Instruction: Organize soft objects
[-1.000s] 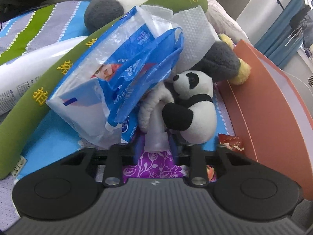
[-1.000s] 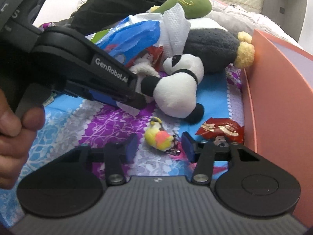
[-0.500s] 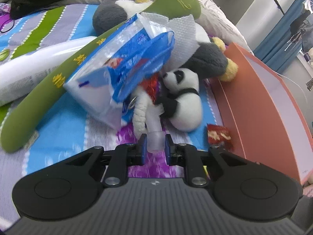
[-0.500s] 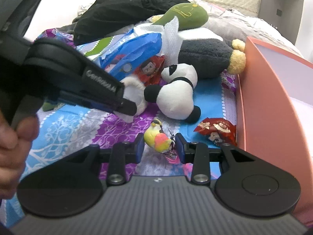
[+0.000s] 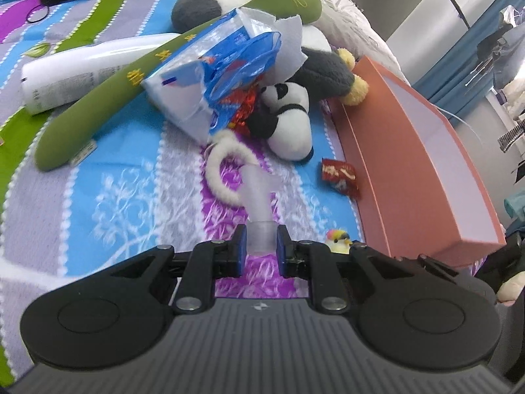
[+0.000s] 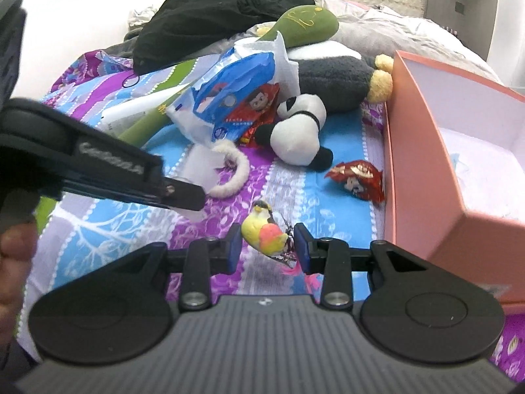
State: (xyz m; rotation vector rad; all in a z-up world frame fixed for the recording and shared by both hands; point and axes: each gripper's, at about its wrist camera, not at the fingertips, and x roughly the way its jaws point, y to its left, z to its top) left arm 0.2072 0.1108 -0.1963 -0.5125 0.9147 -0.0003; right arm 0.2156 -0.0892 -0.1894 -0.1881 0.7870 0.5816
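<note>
Left tool clamps a translucent tube; right tool grips a toy bird.
Both toys sit low over the bed; a furry white ring hangs off the tube, beside the panda and pink box.

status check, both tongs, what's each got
Left tongs shut on clear tube with fuzzy loop. Right tongs around toy bird. Box at right.
</note>
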